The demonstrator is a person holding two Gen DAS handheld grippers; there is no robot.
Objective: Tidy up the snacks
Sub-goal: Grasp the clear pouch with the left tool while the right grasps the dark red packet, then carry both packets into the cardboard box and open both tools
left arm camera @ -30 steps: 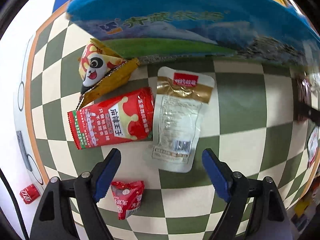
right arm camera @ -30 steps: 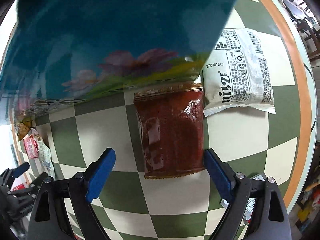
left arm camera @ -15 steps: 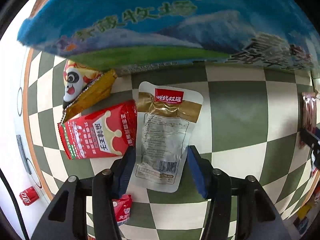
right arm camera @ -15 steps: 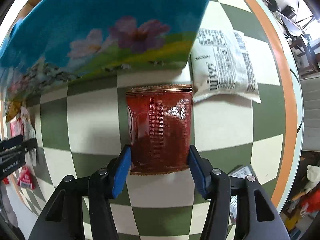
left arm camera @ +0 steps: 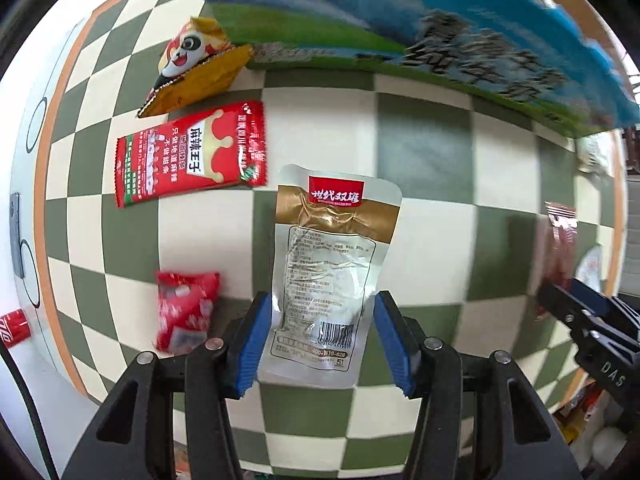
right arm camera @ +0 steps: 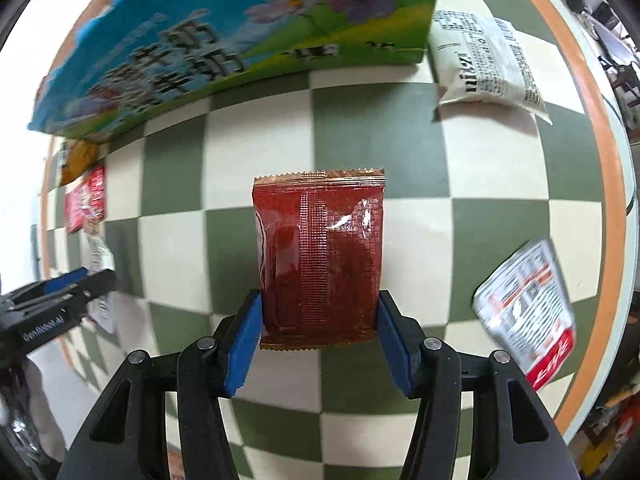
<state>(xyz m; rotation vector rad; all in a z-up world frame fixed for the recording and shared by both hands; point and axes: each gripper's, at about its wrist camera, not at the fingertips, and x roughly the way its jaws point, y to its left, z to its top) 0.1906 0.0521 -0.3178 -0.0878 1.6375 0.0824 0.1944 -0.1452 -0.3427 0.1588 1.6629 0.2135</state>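
Observation:
My left gripper [left arm camera: 322,340] is shut on a clear pouch with a gold band and red label [left arm camera: 332,264], held above the checkered table [left arm camera: 424,152]. My right gripper [right arm camera: 318,338] is shut on a dark red snack packet [right arm camera: 320,256], also lifted off the table. A blue printed box [right arm camera: 224,36] stands at the back; it also shows in the left wrist view [left arm camera: 420,28]. The right gripper appears at the right edge of the left wrist view [left arm camera: 580,312].
A long red packet [left arm camera: 192,152], a panda-face packet [left arm camera: 196,64] and a small red candy bag [left arm camera: 184,312] lie on the left. A white packet [right arm camera: 488,68] lies by the box's right end. A white-and-red packet [right arm camera: 528,312] lies near the right edge.
Both grippers closed on their packets and lifted them back from the box. The table looks farther away in both views.

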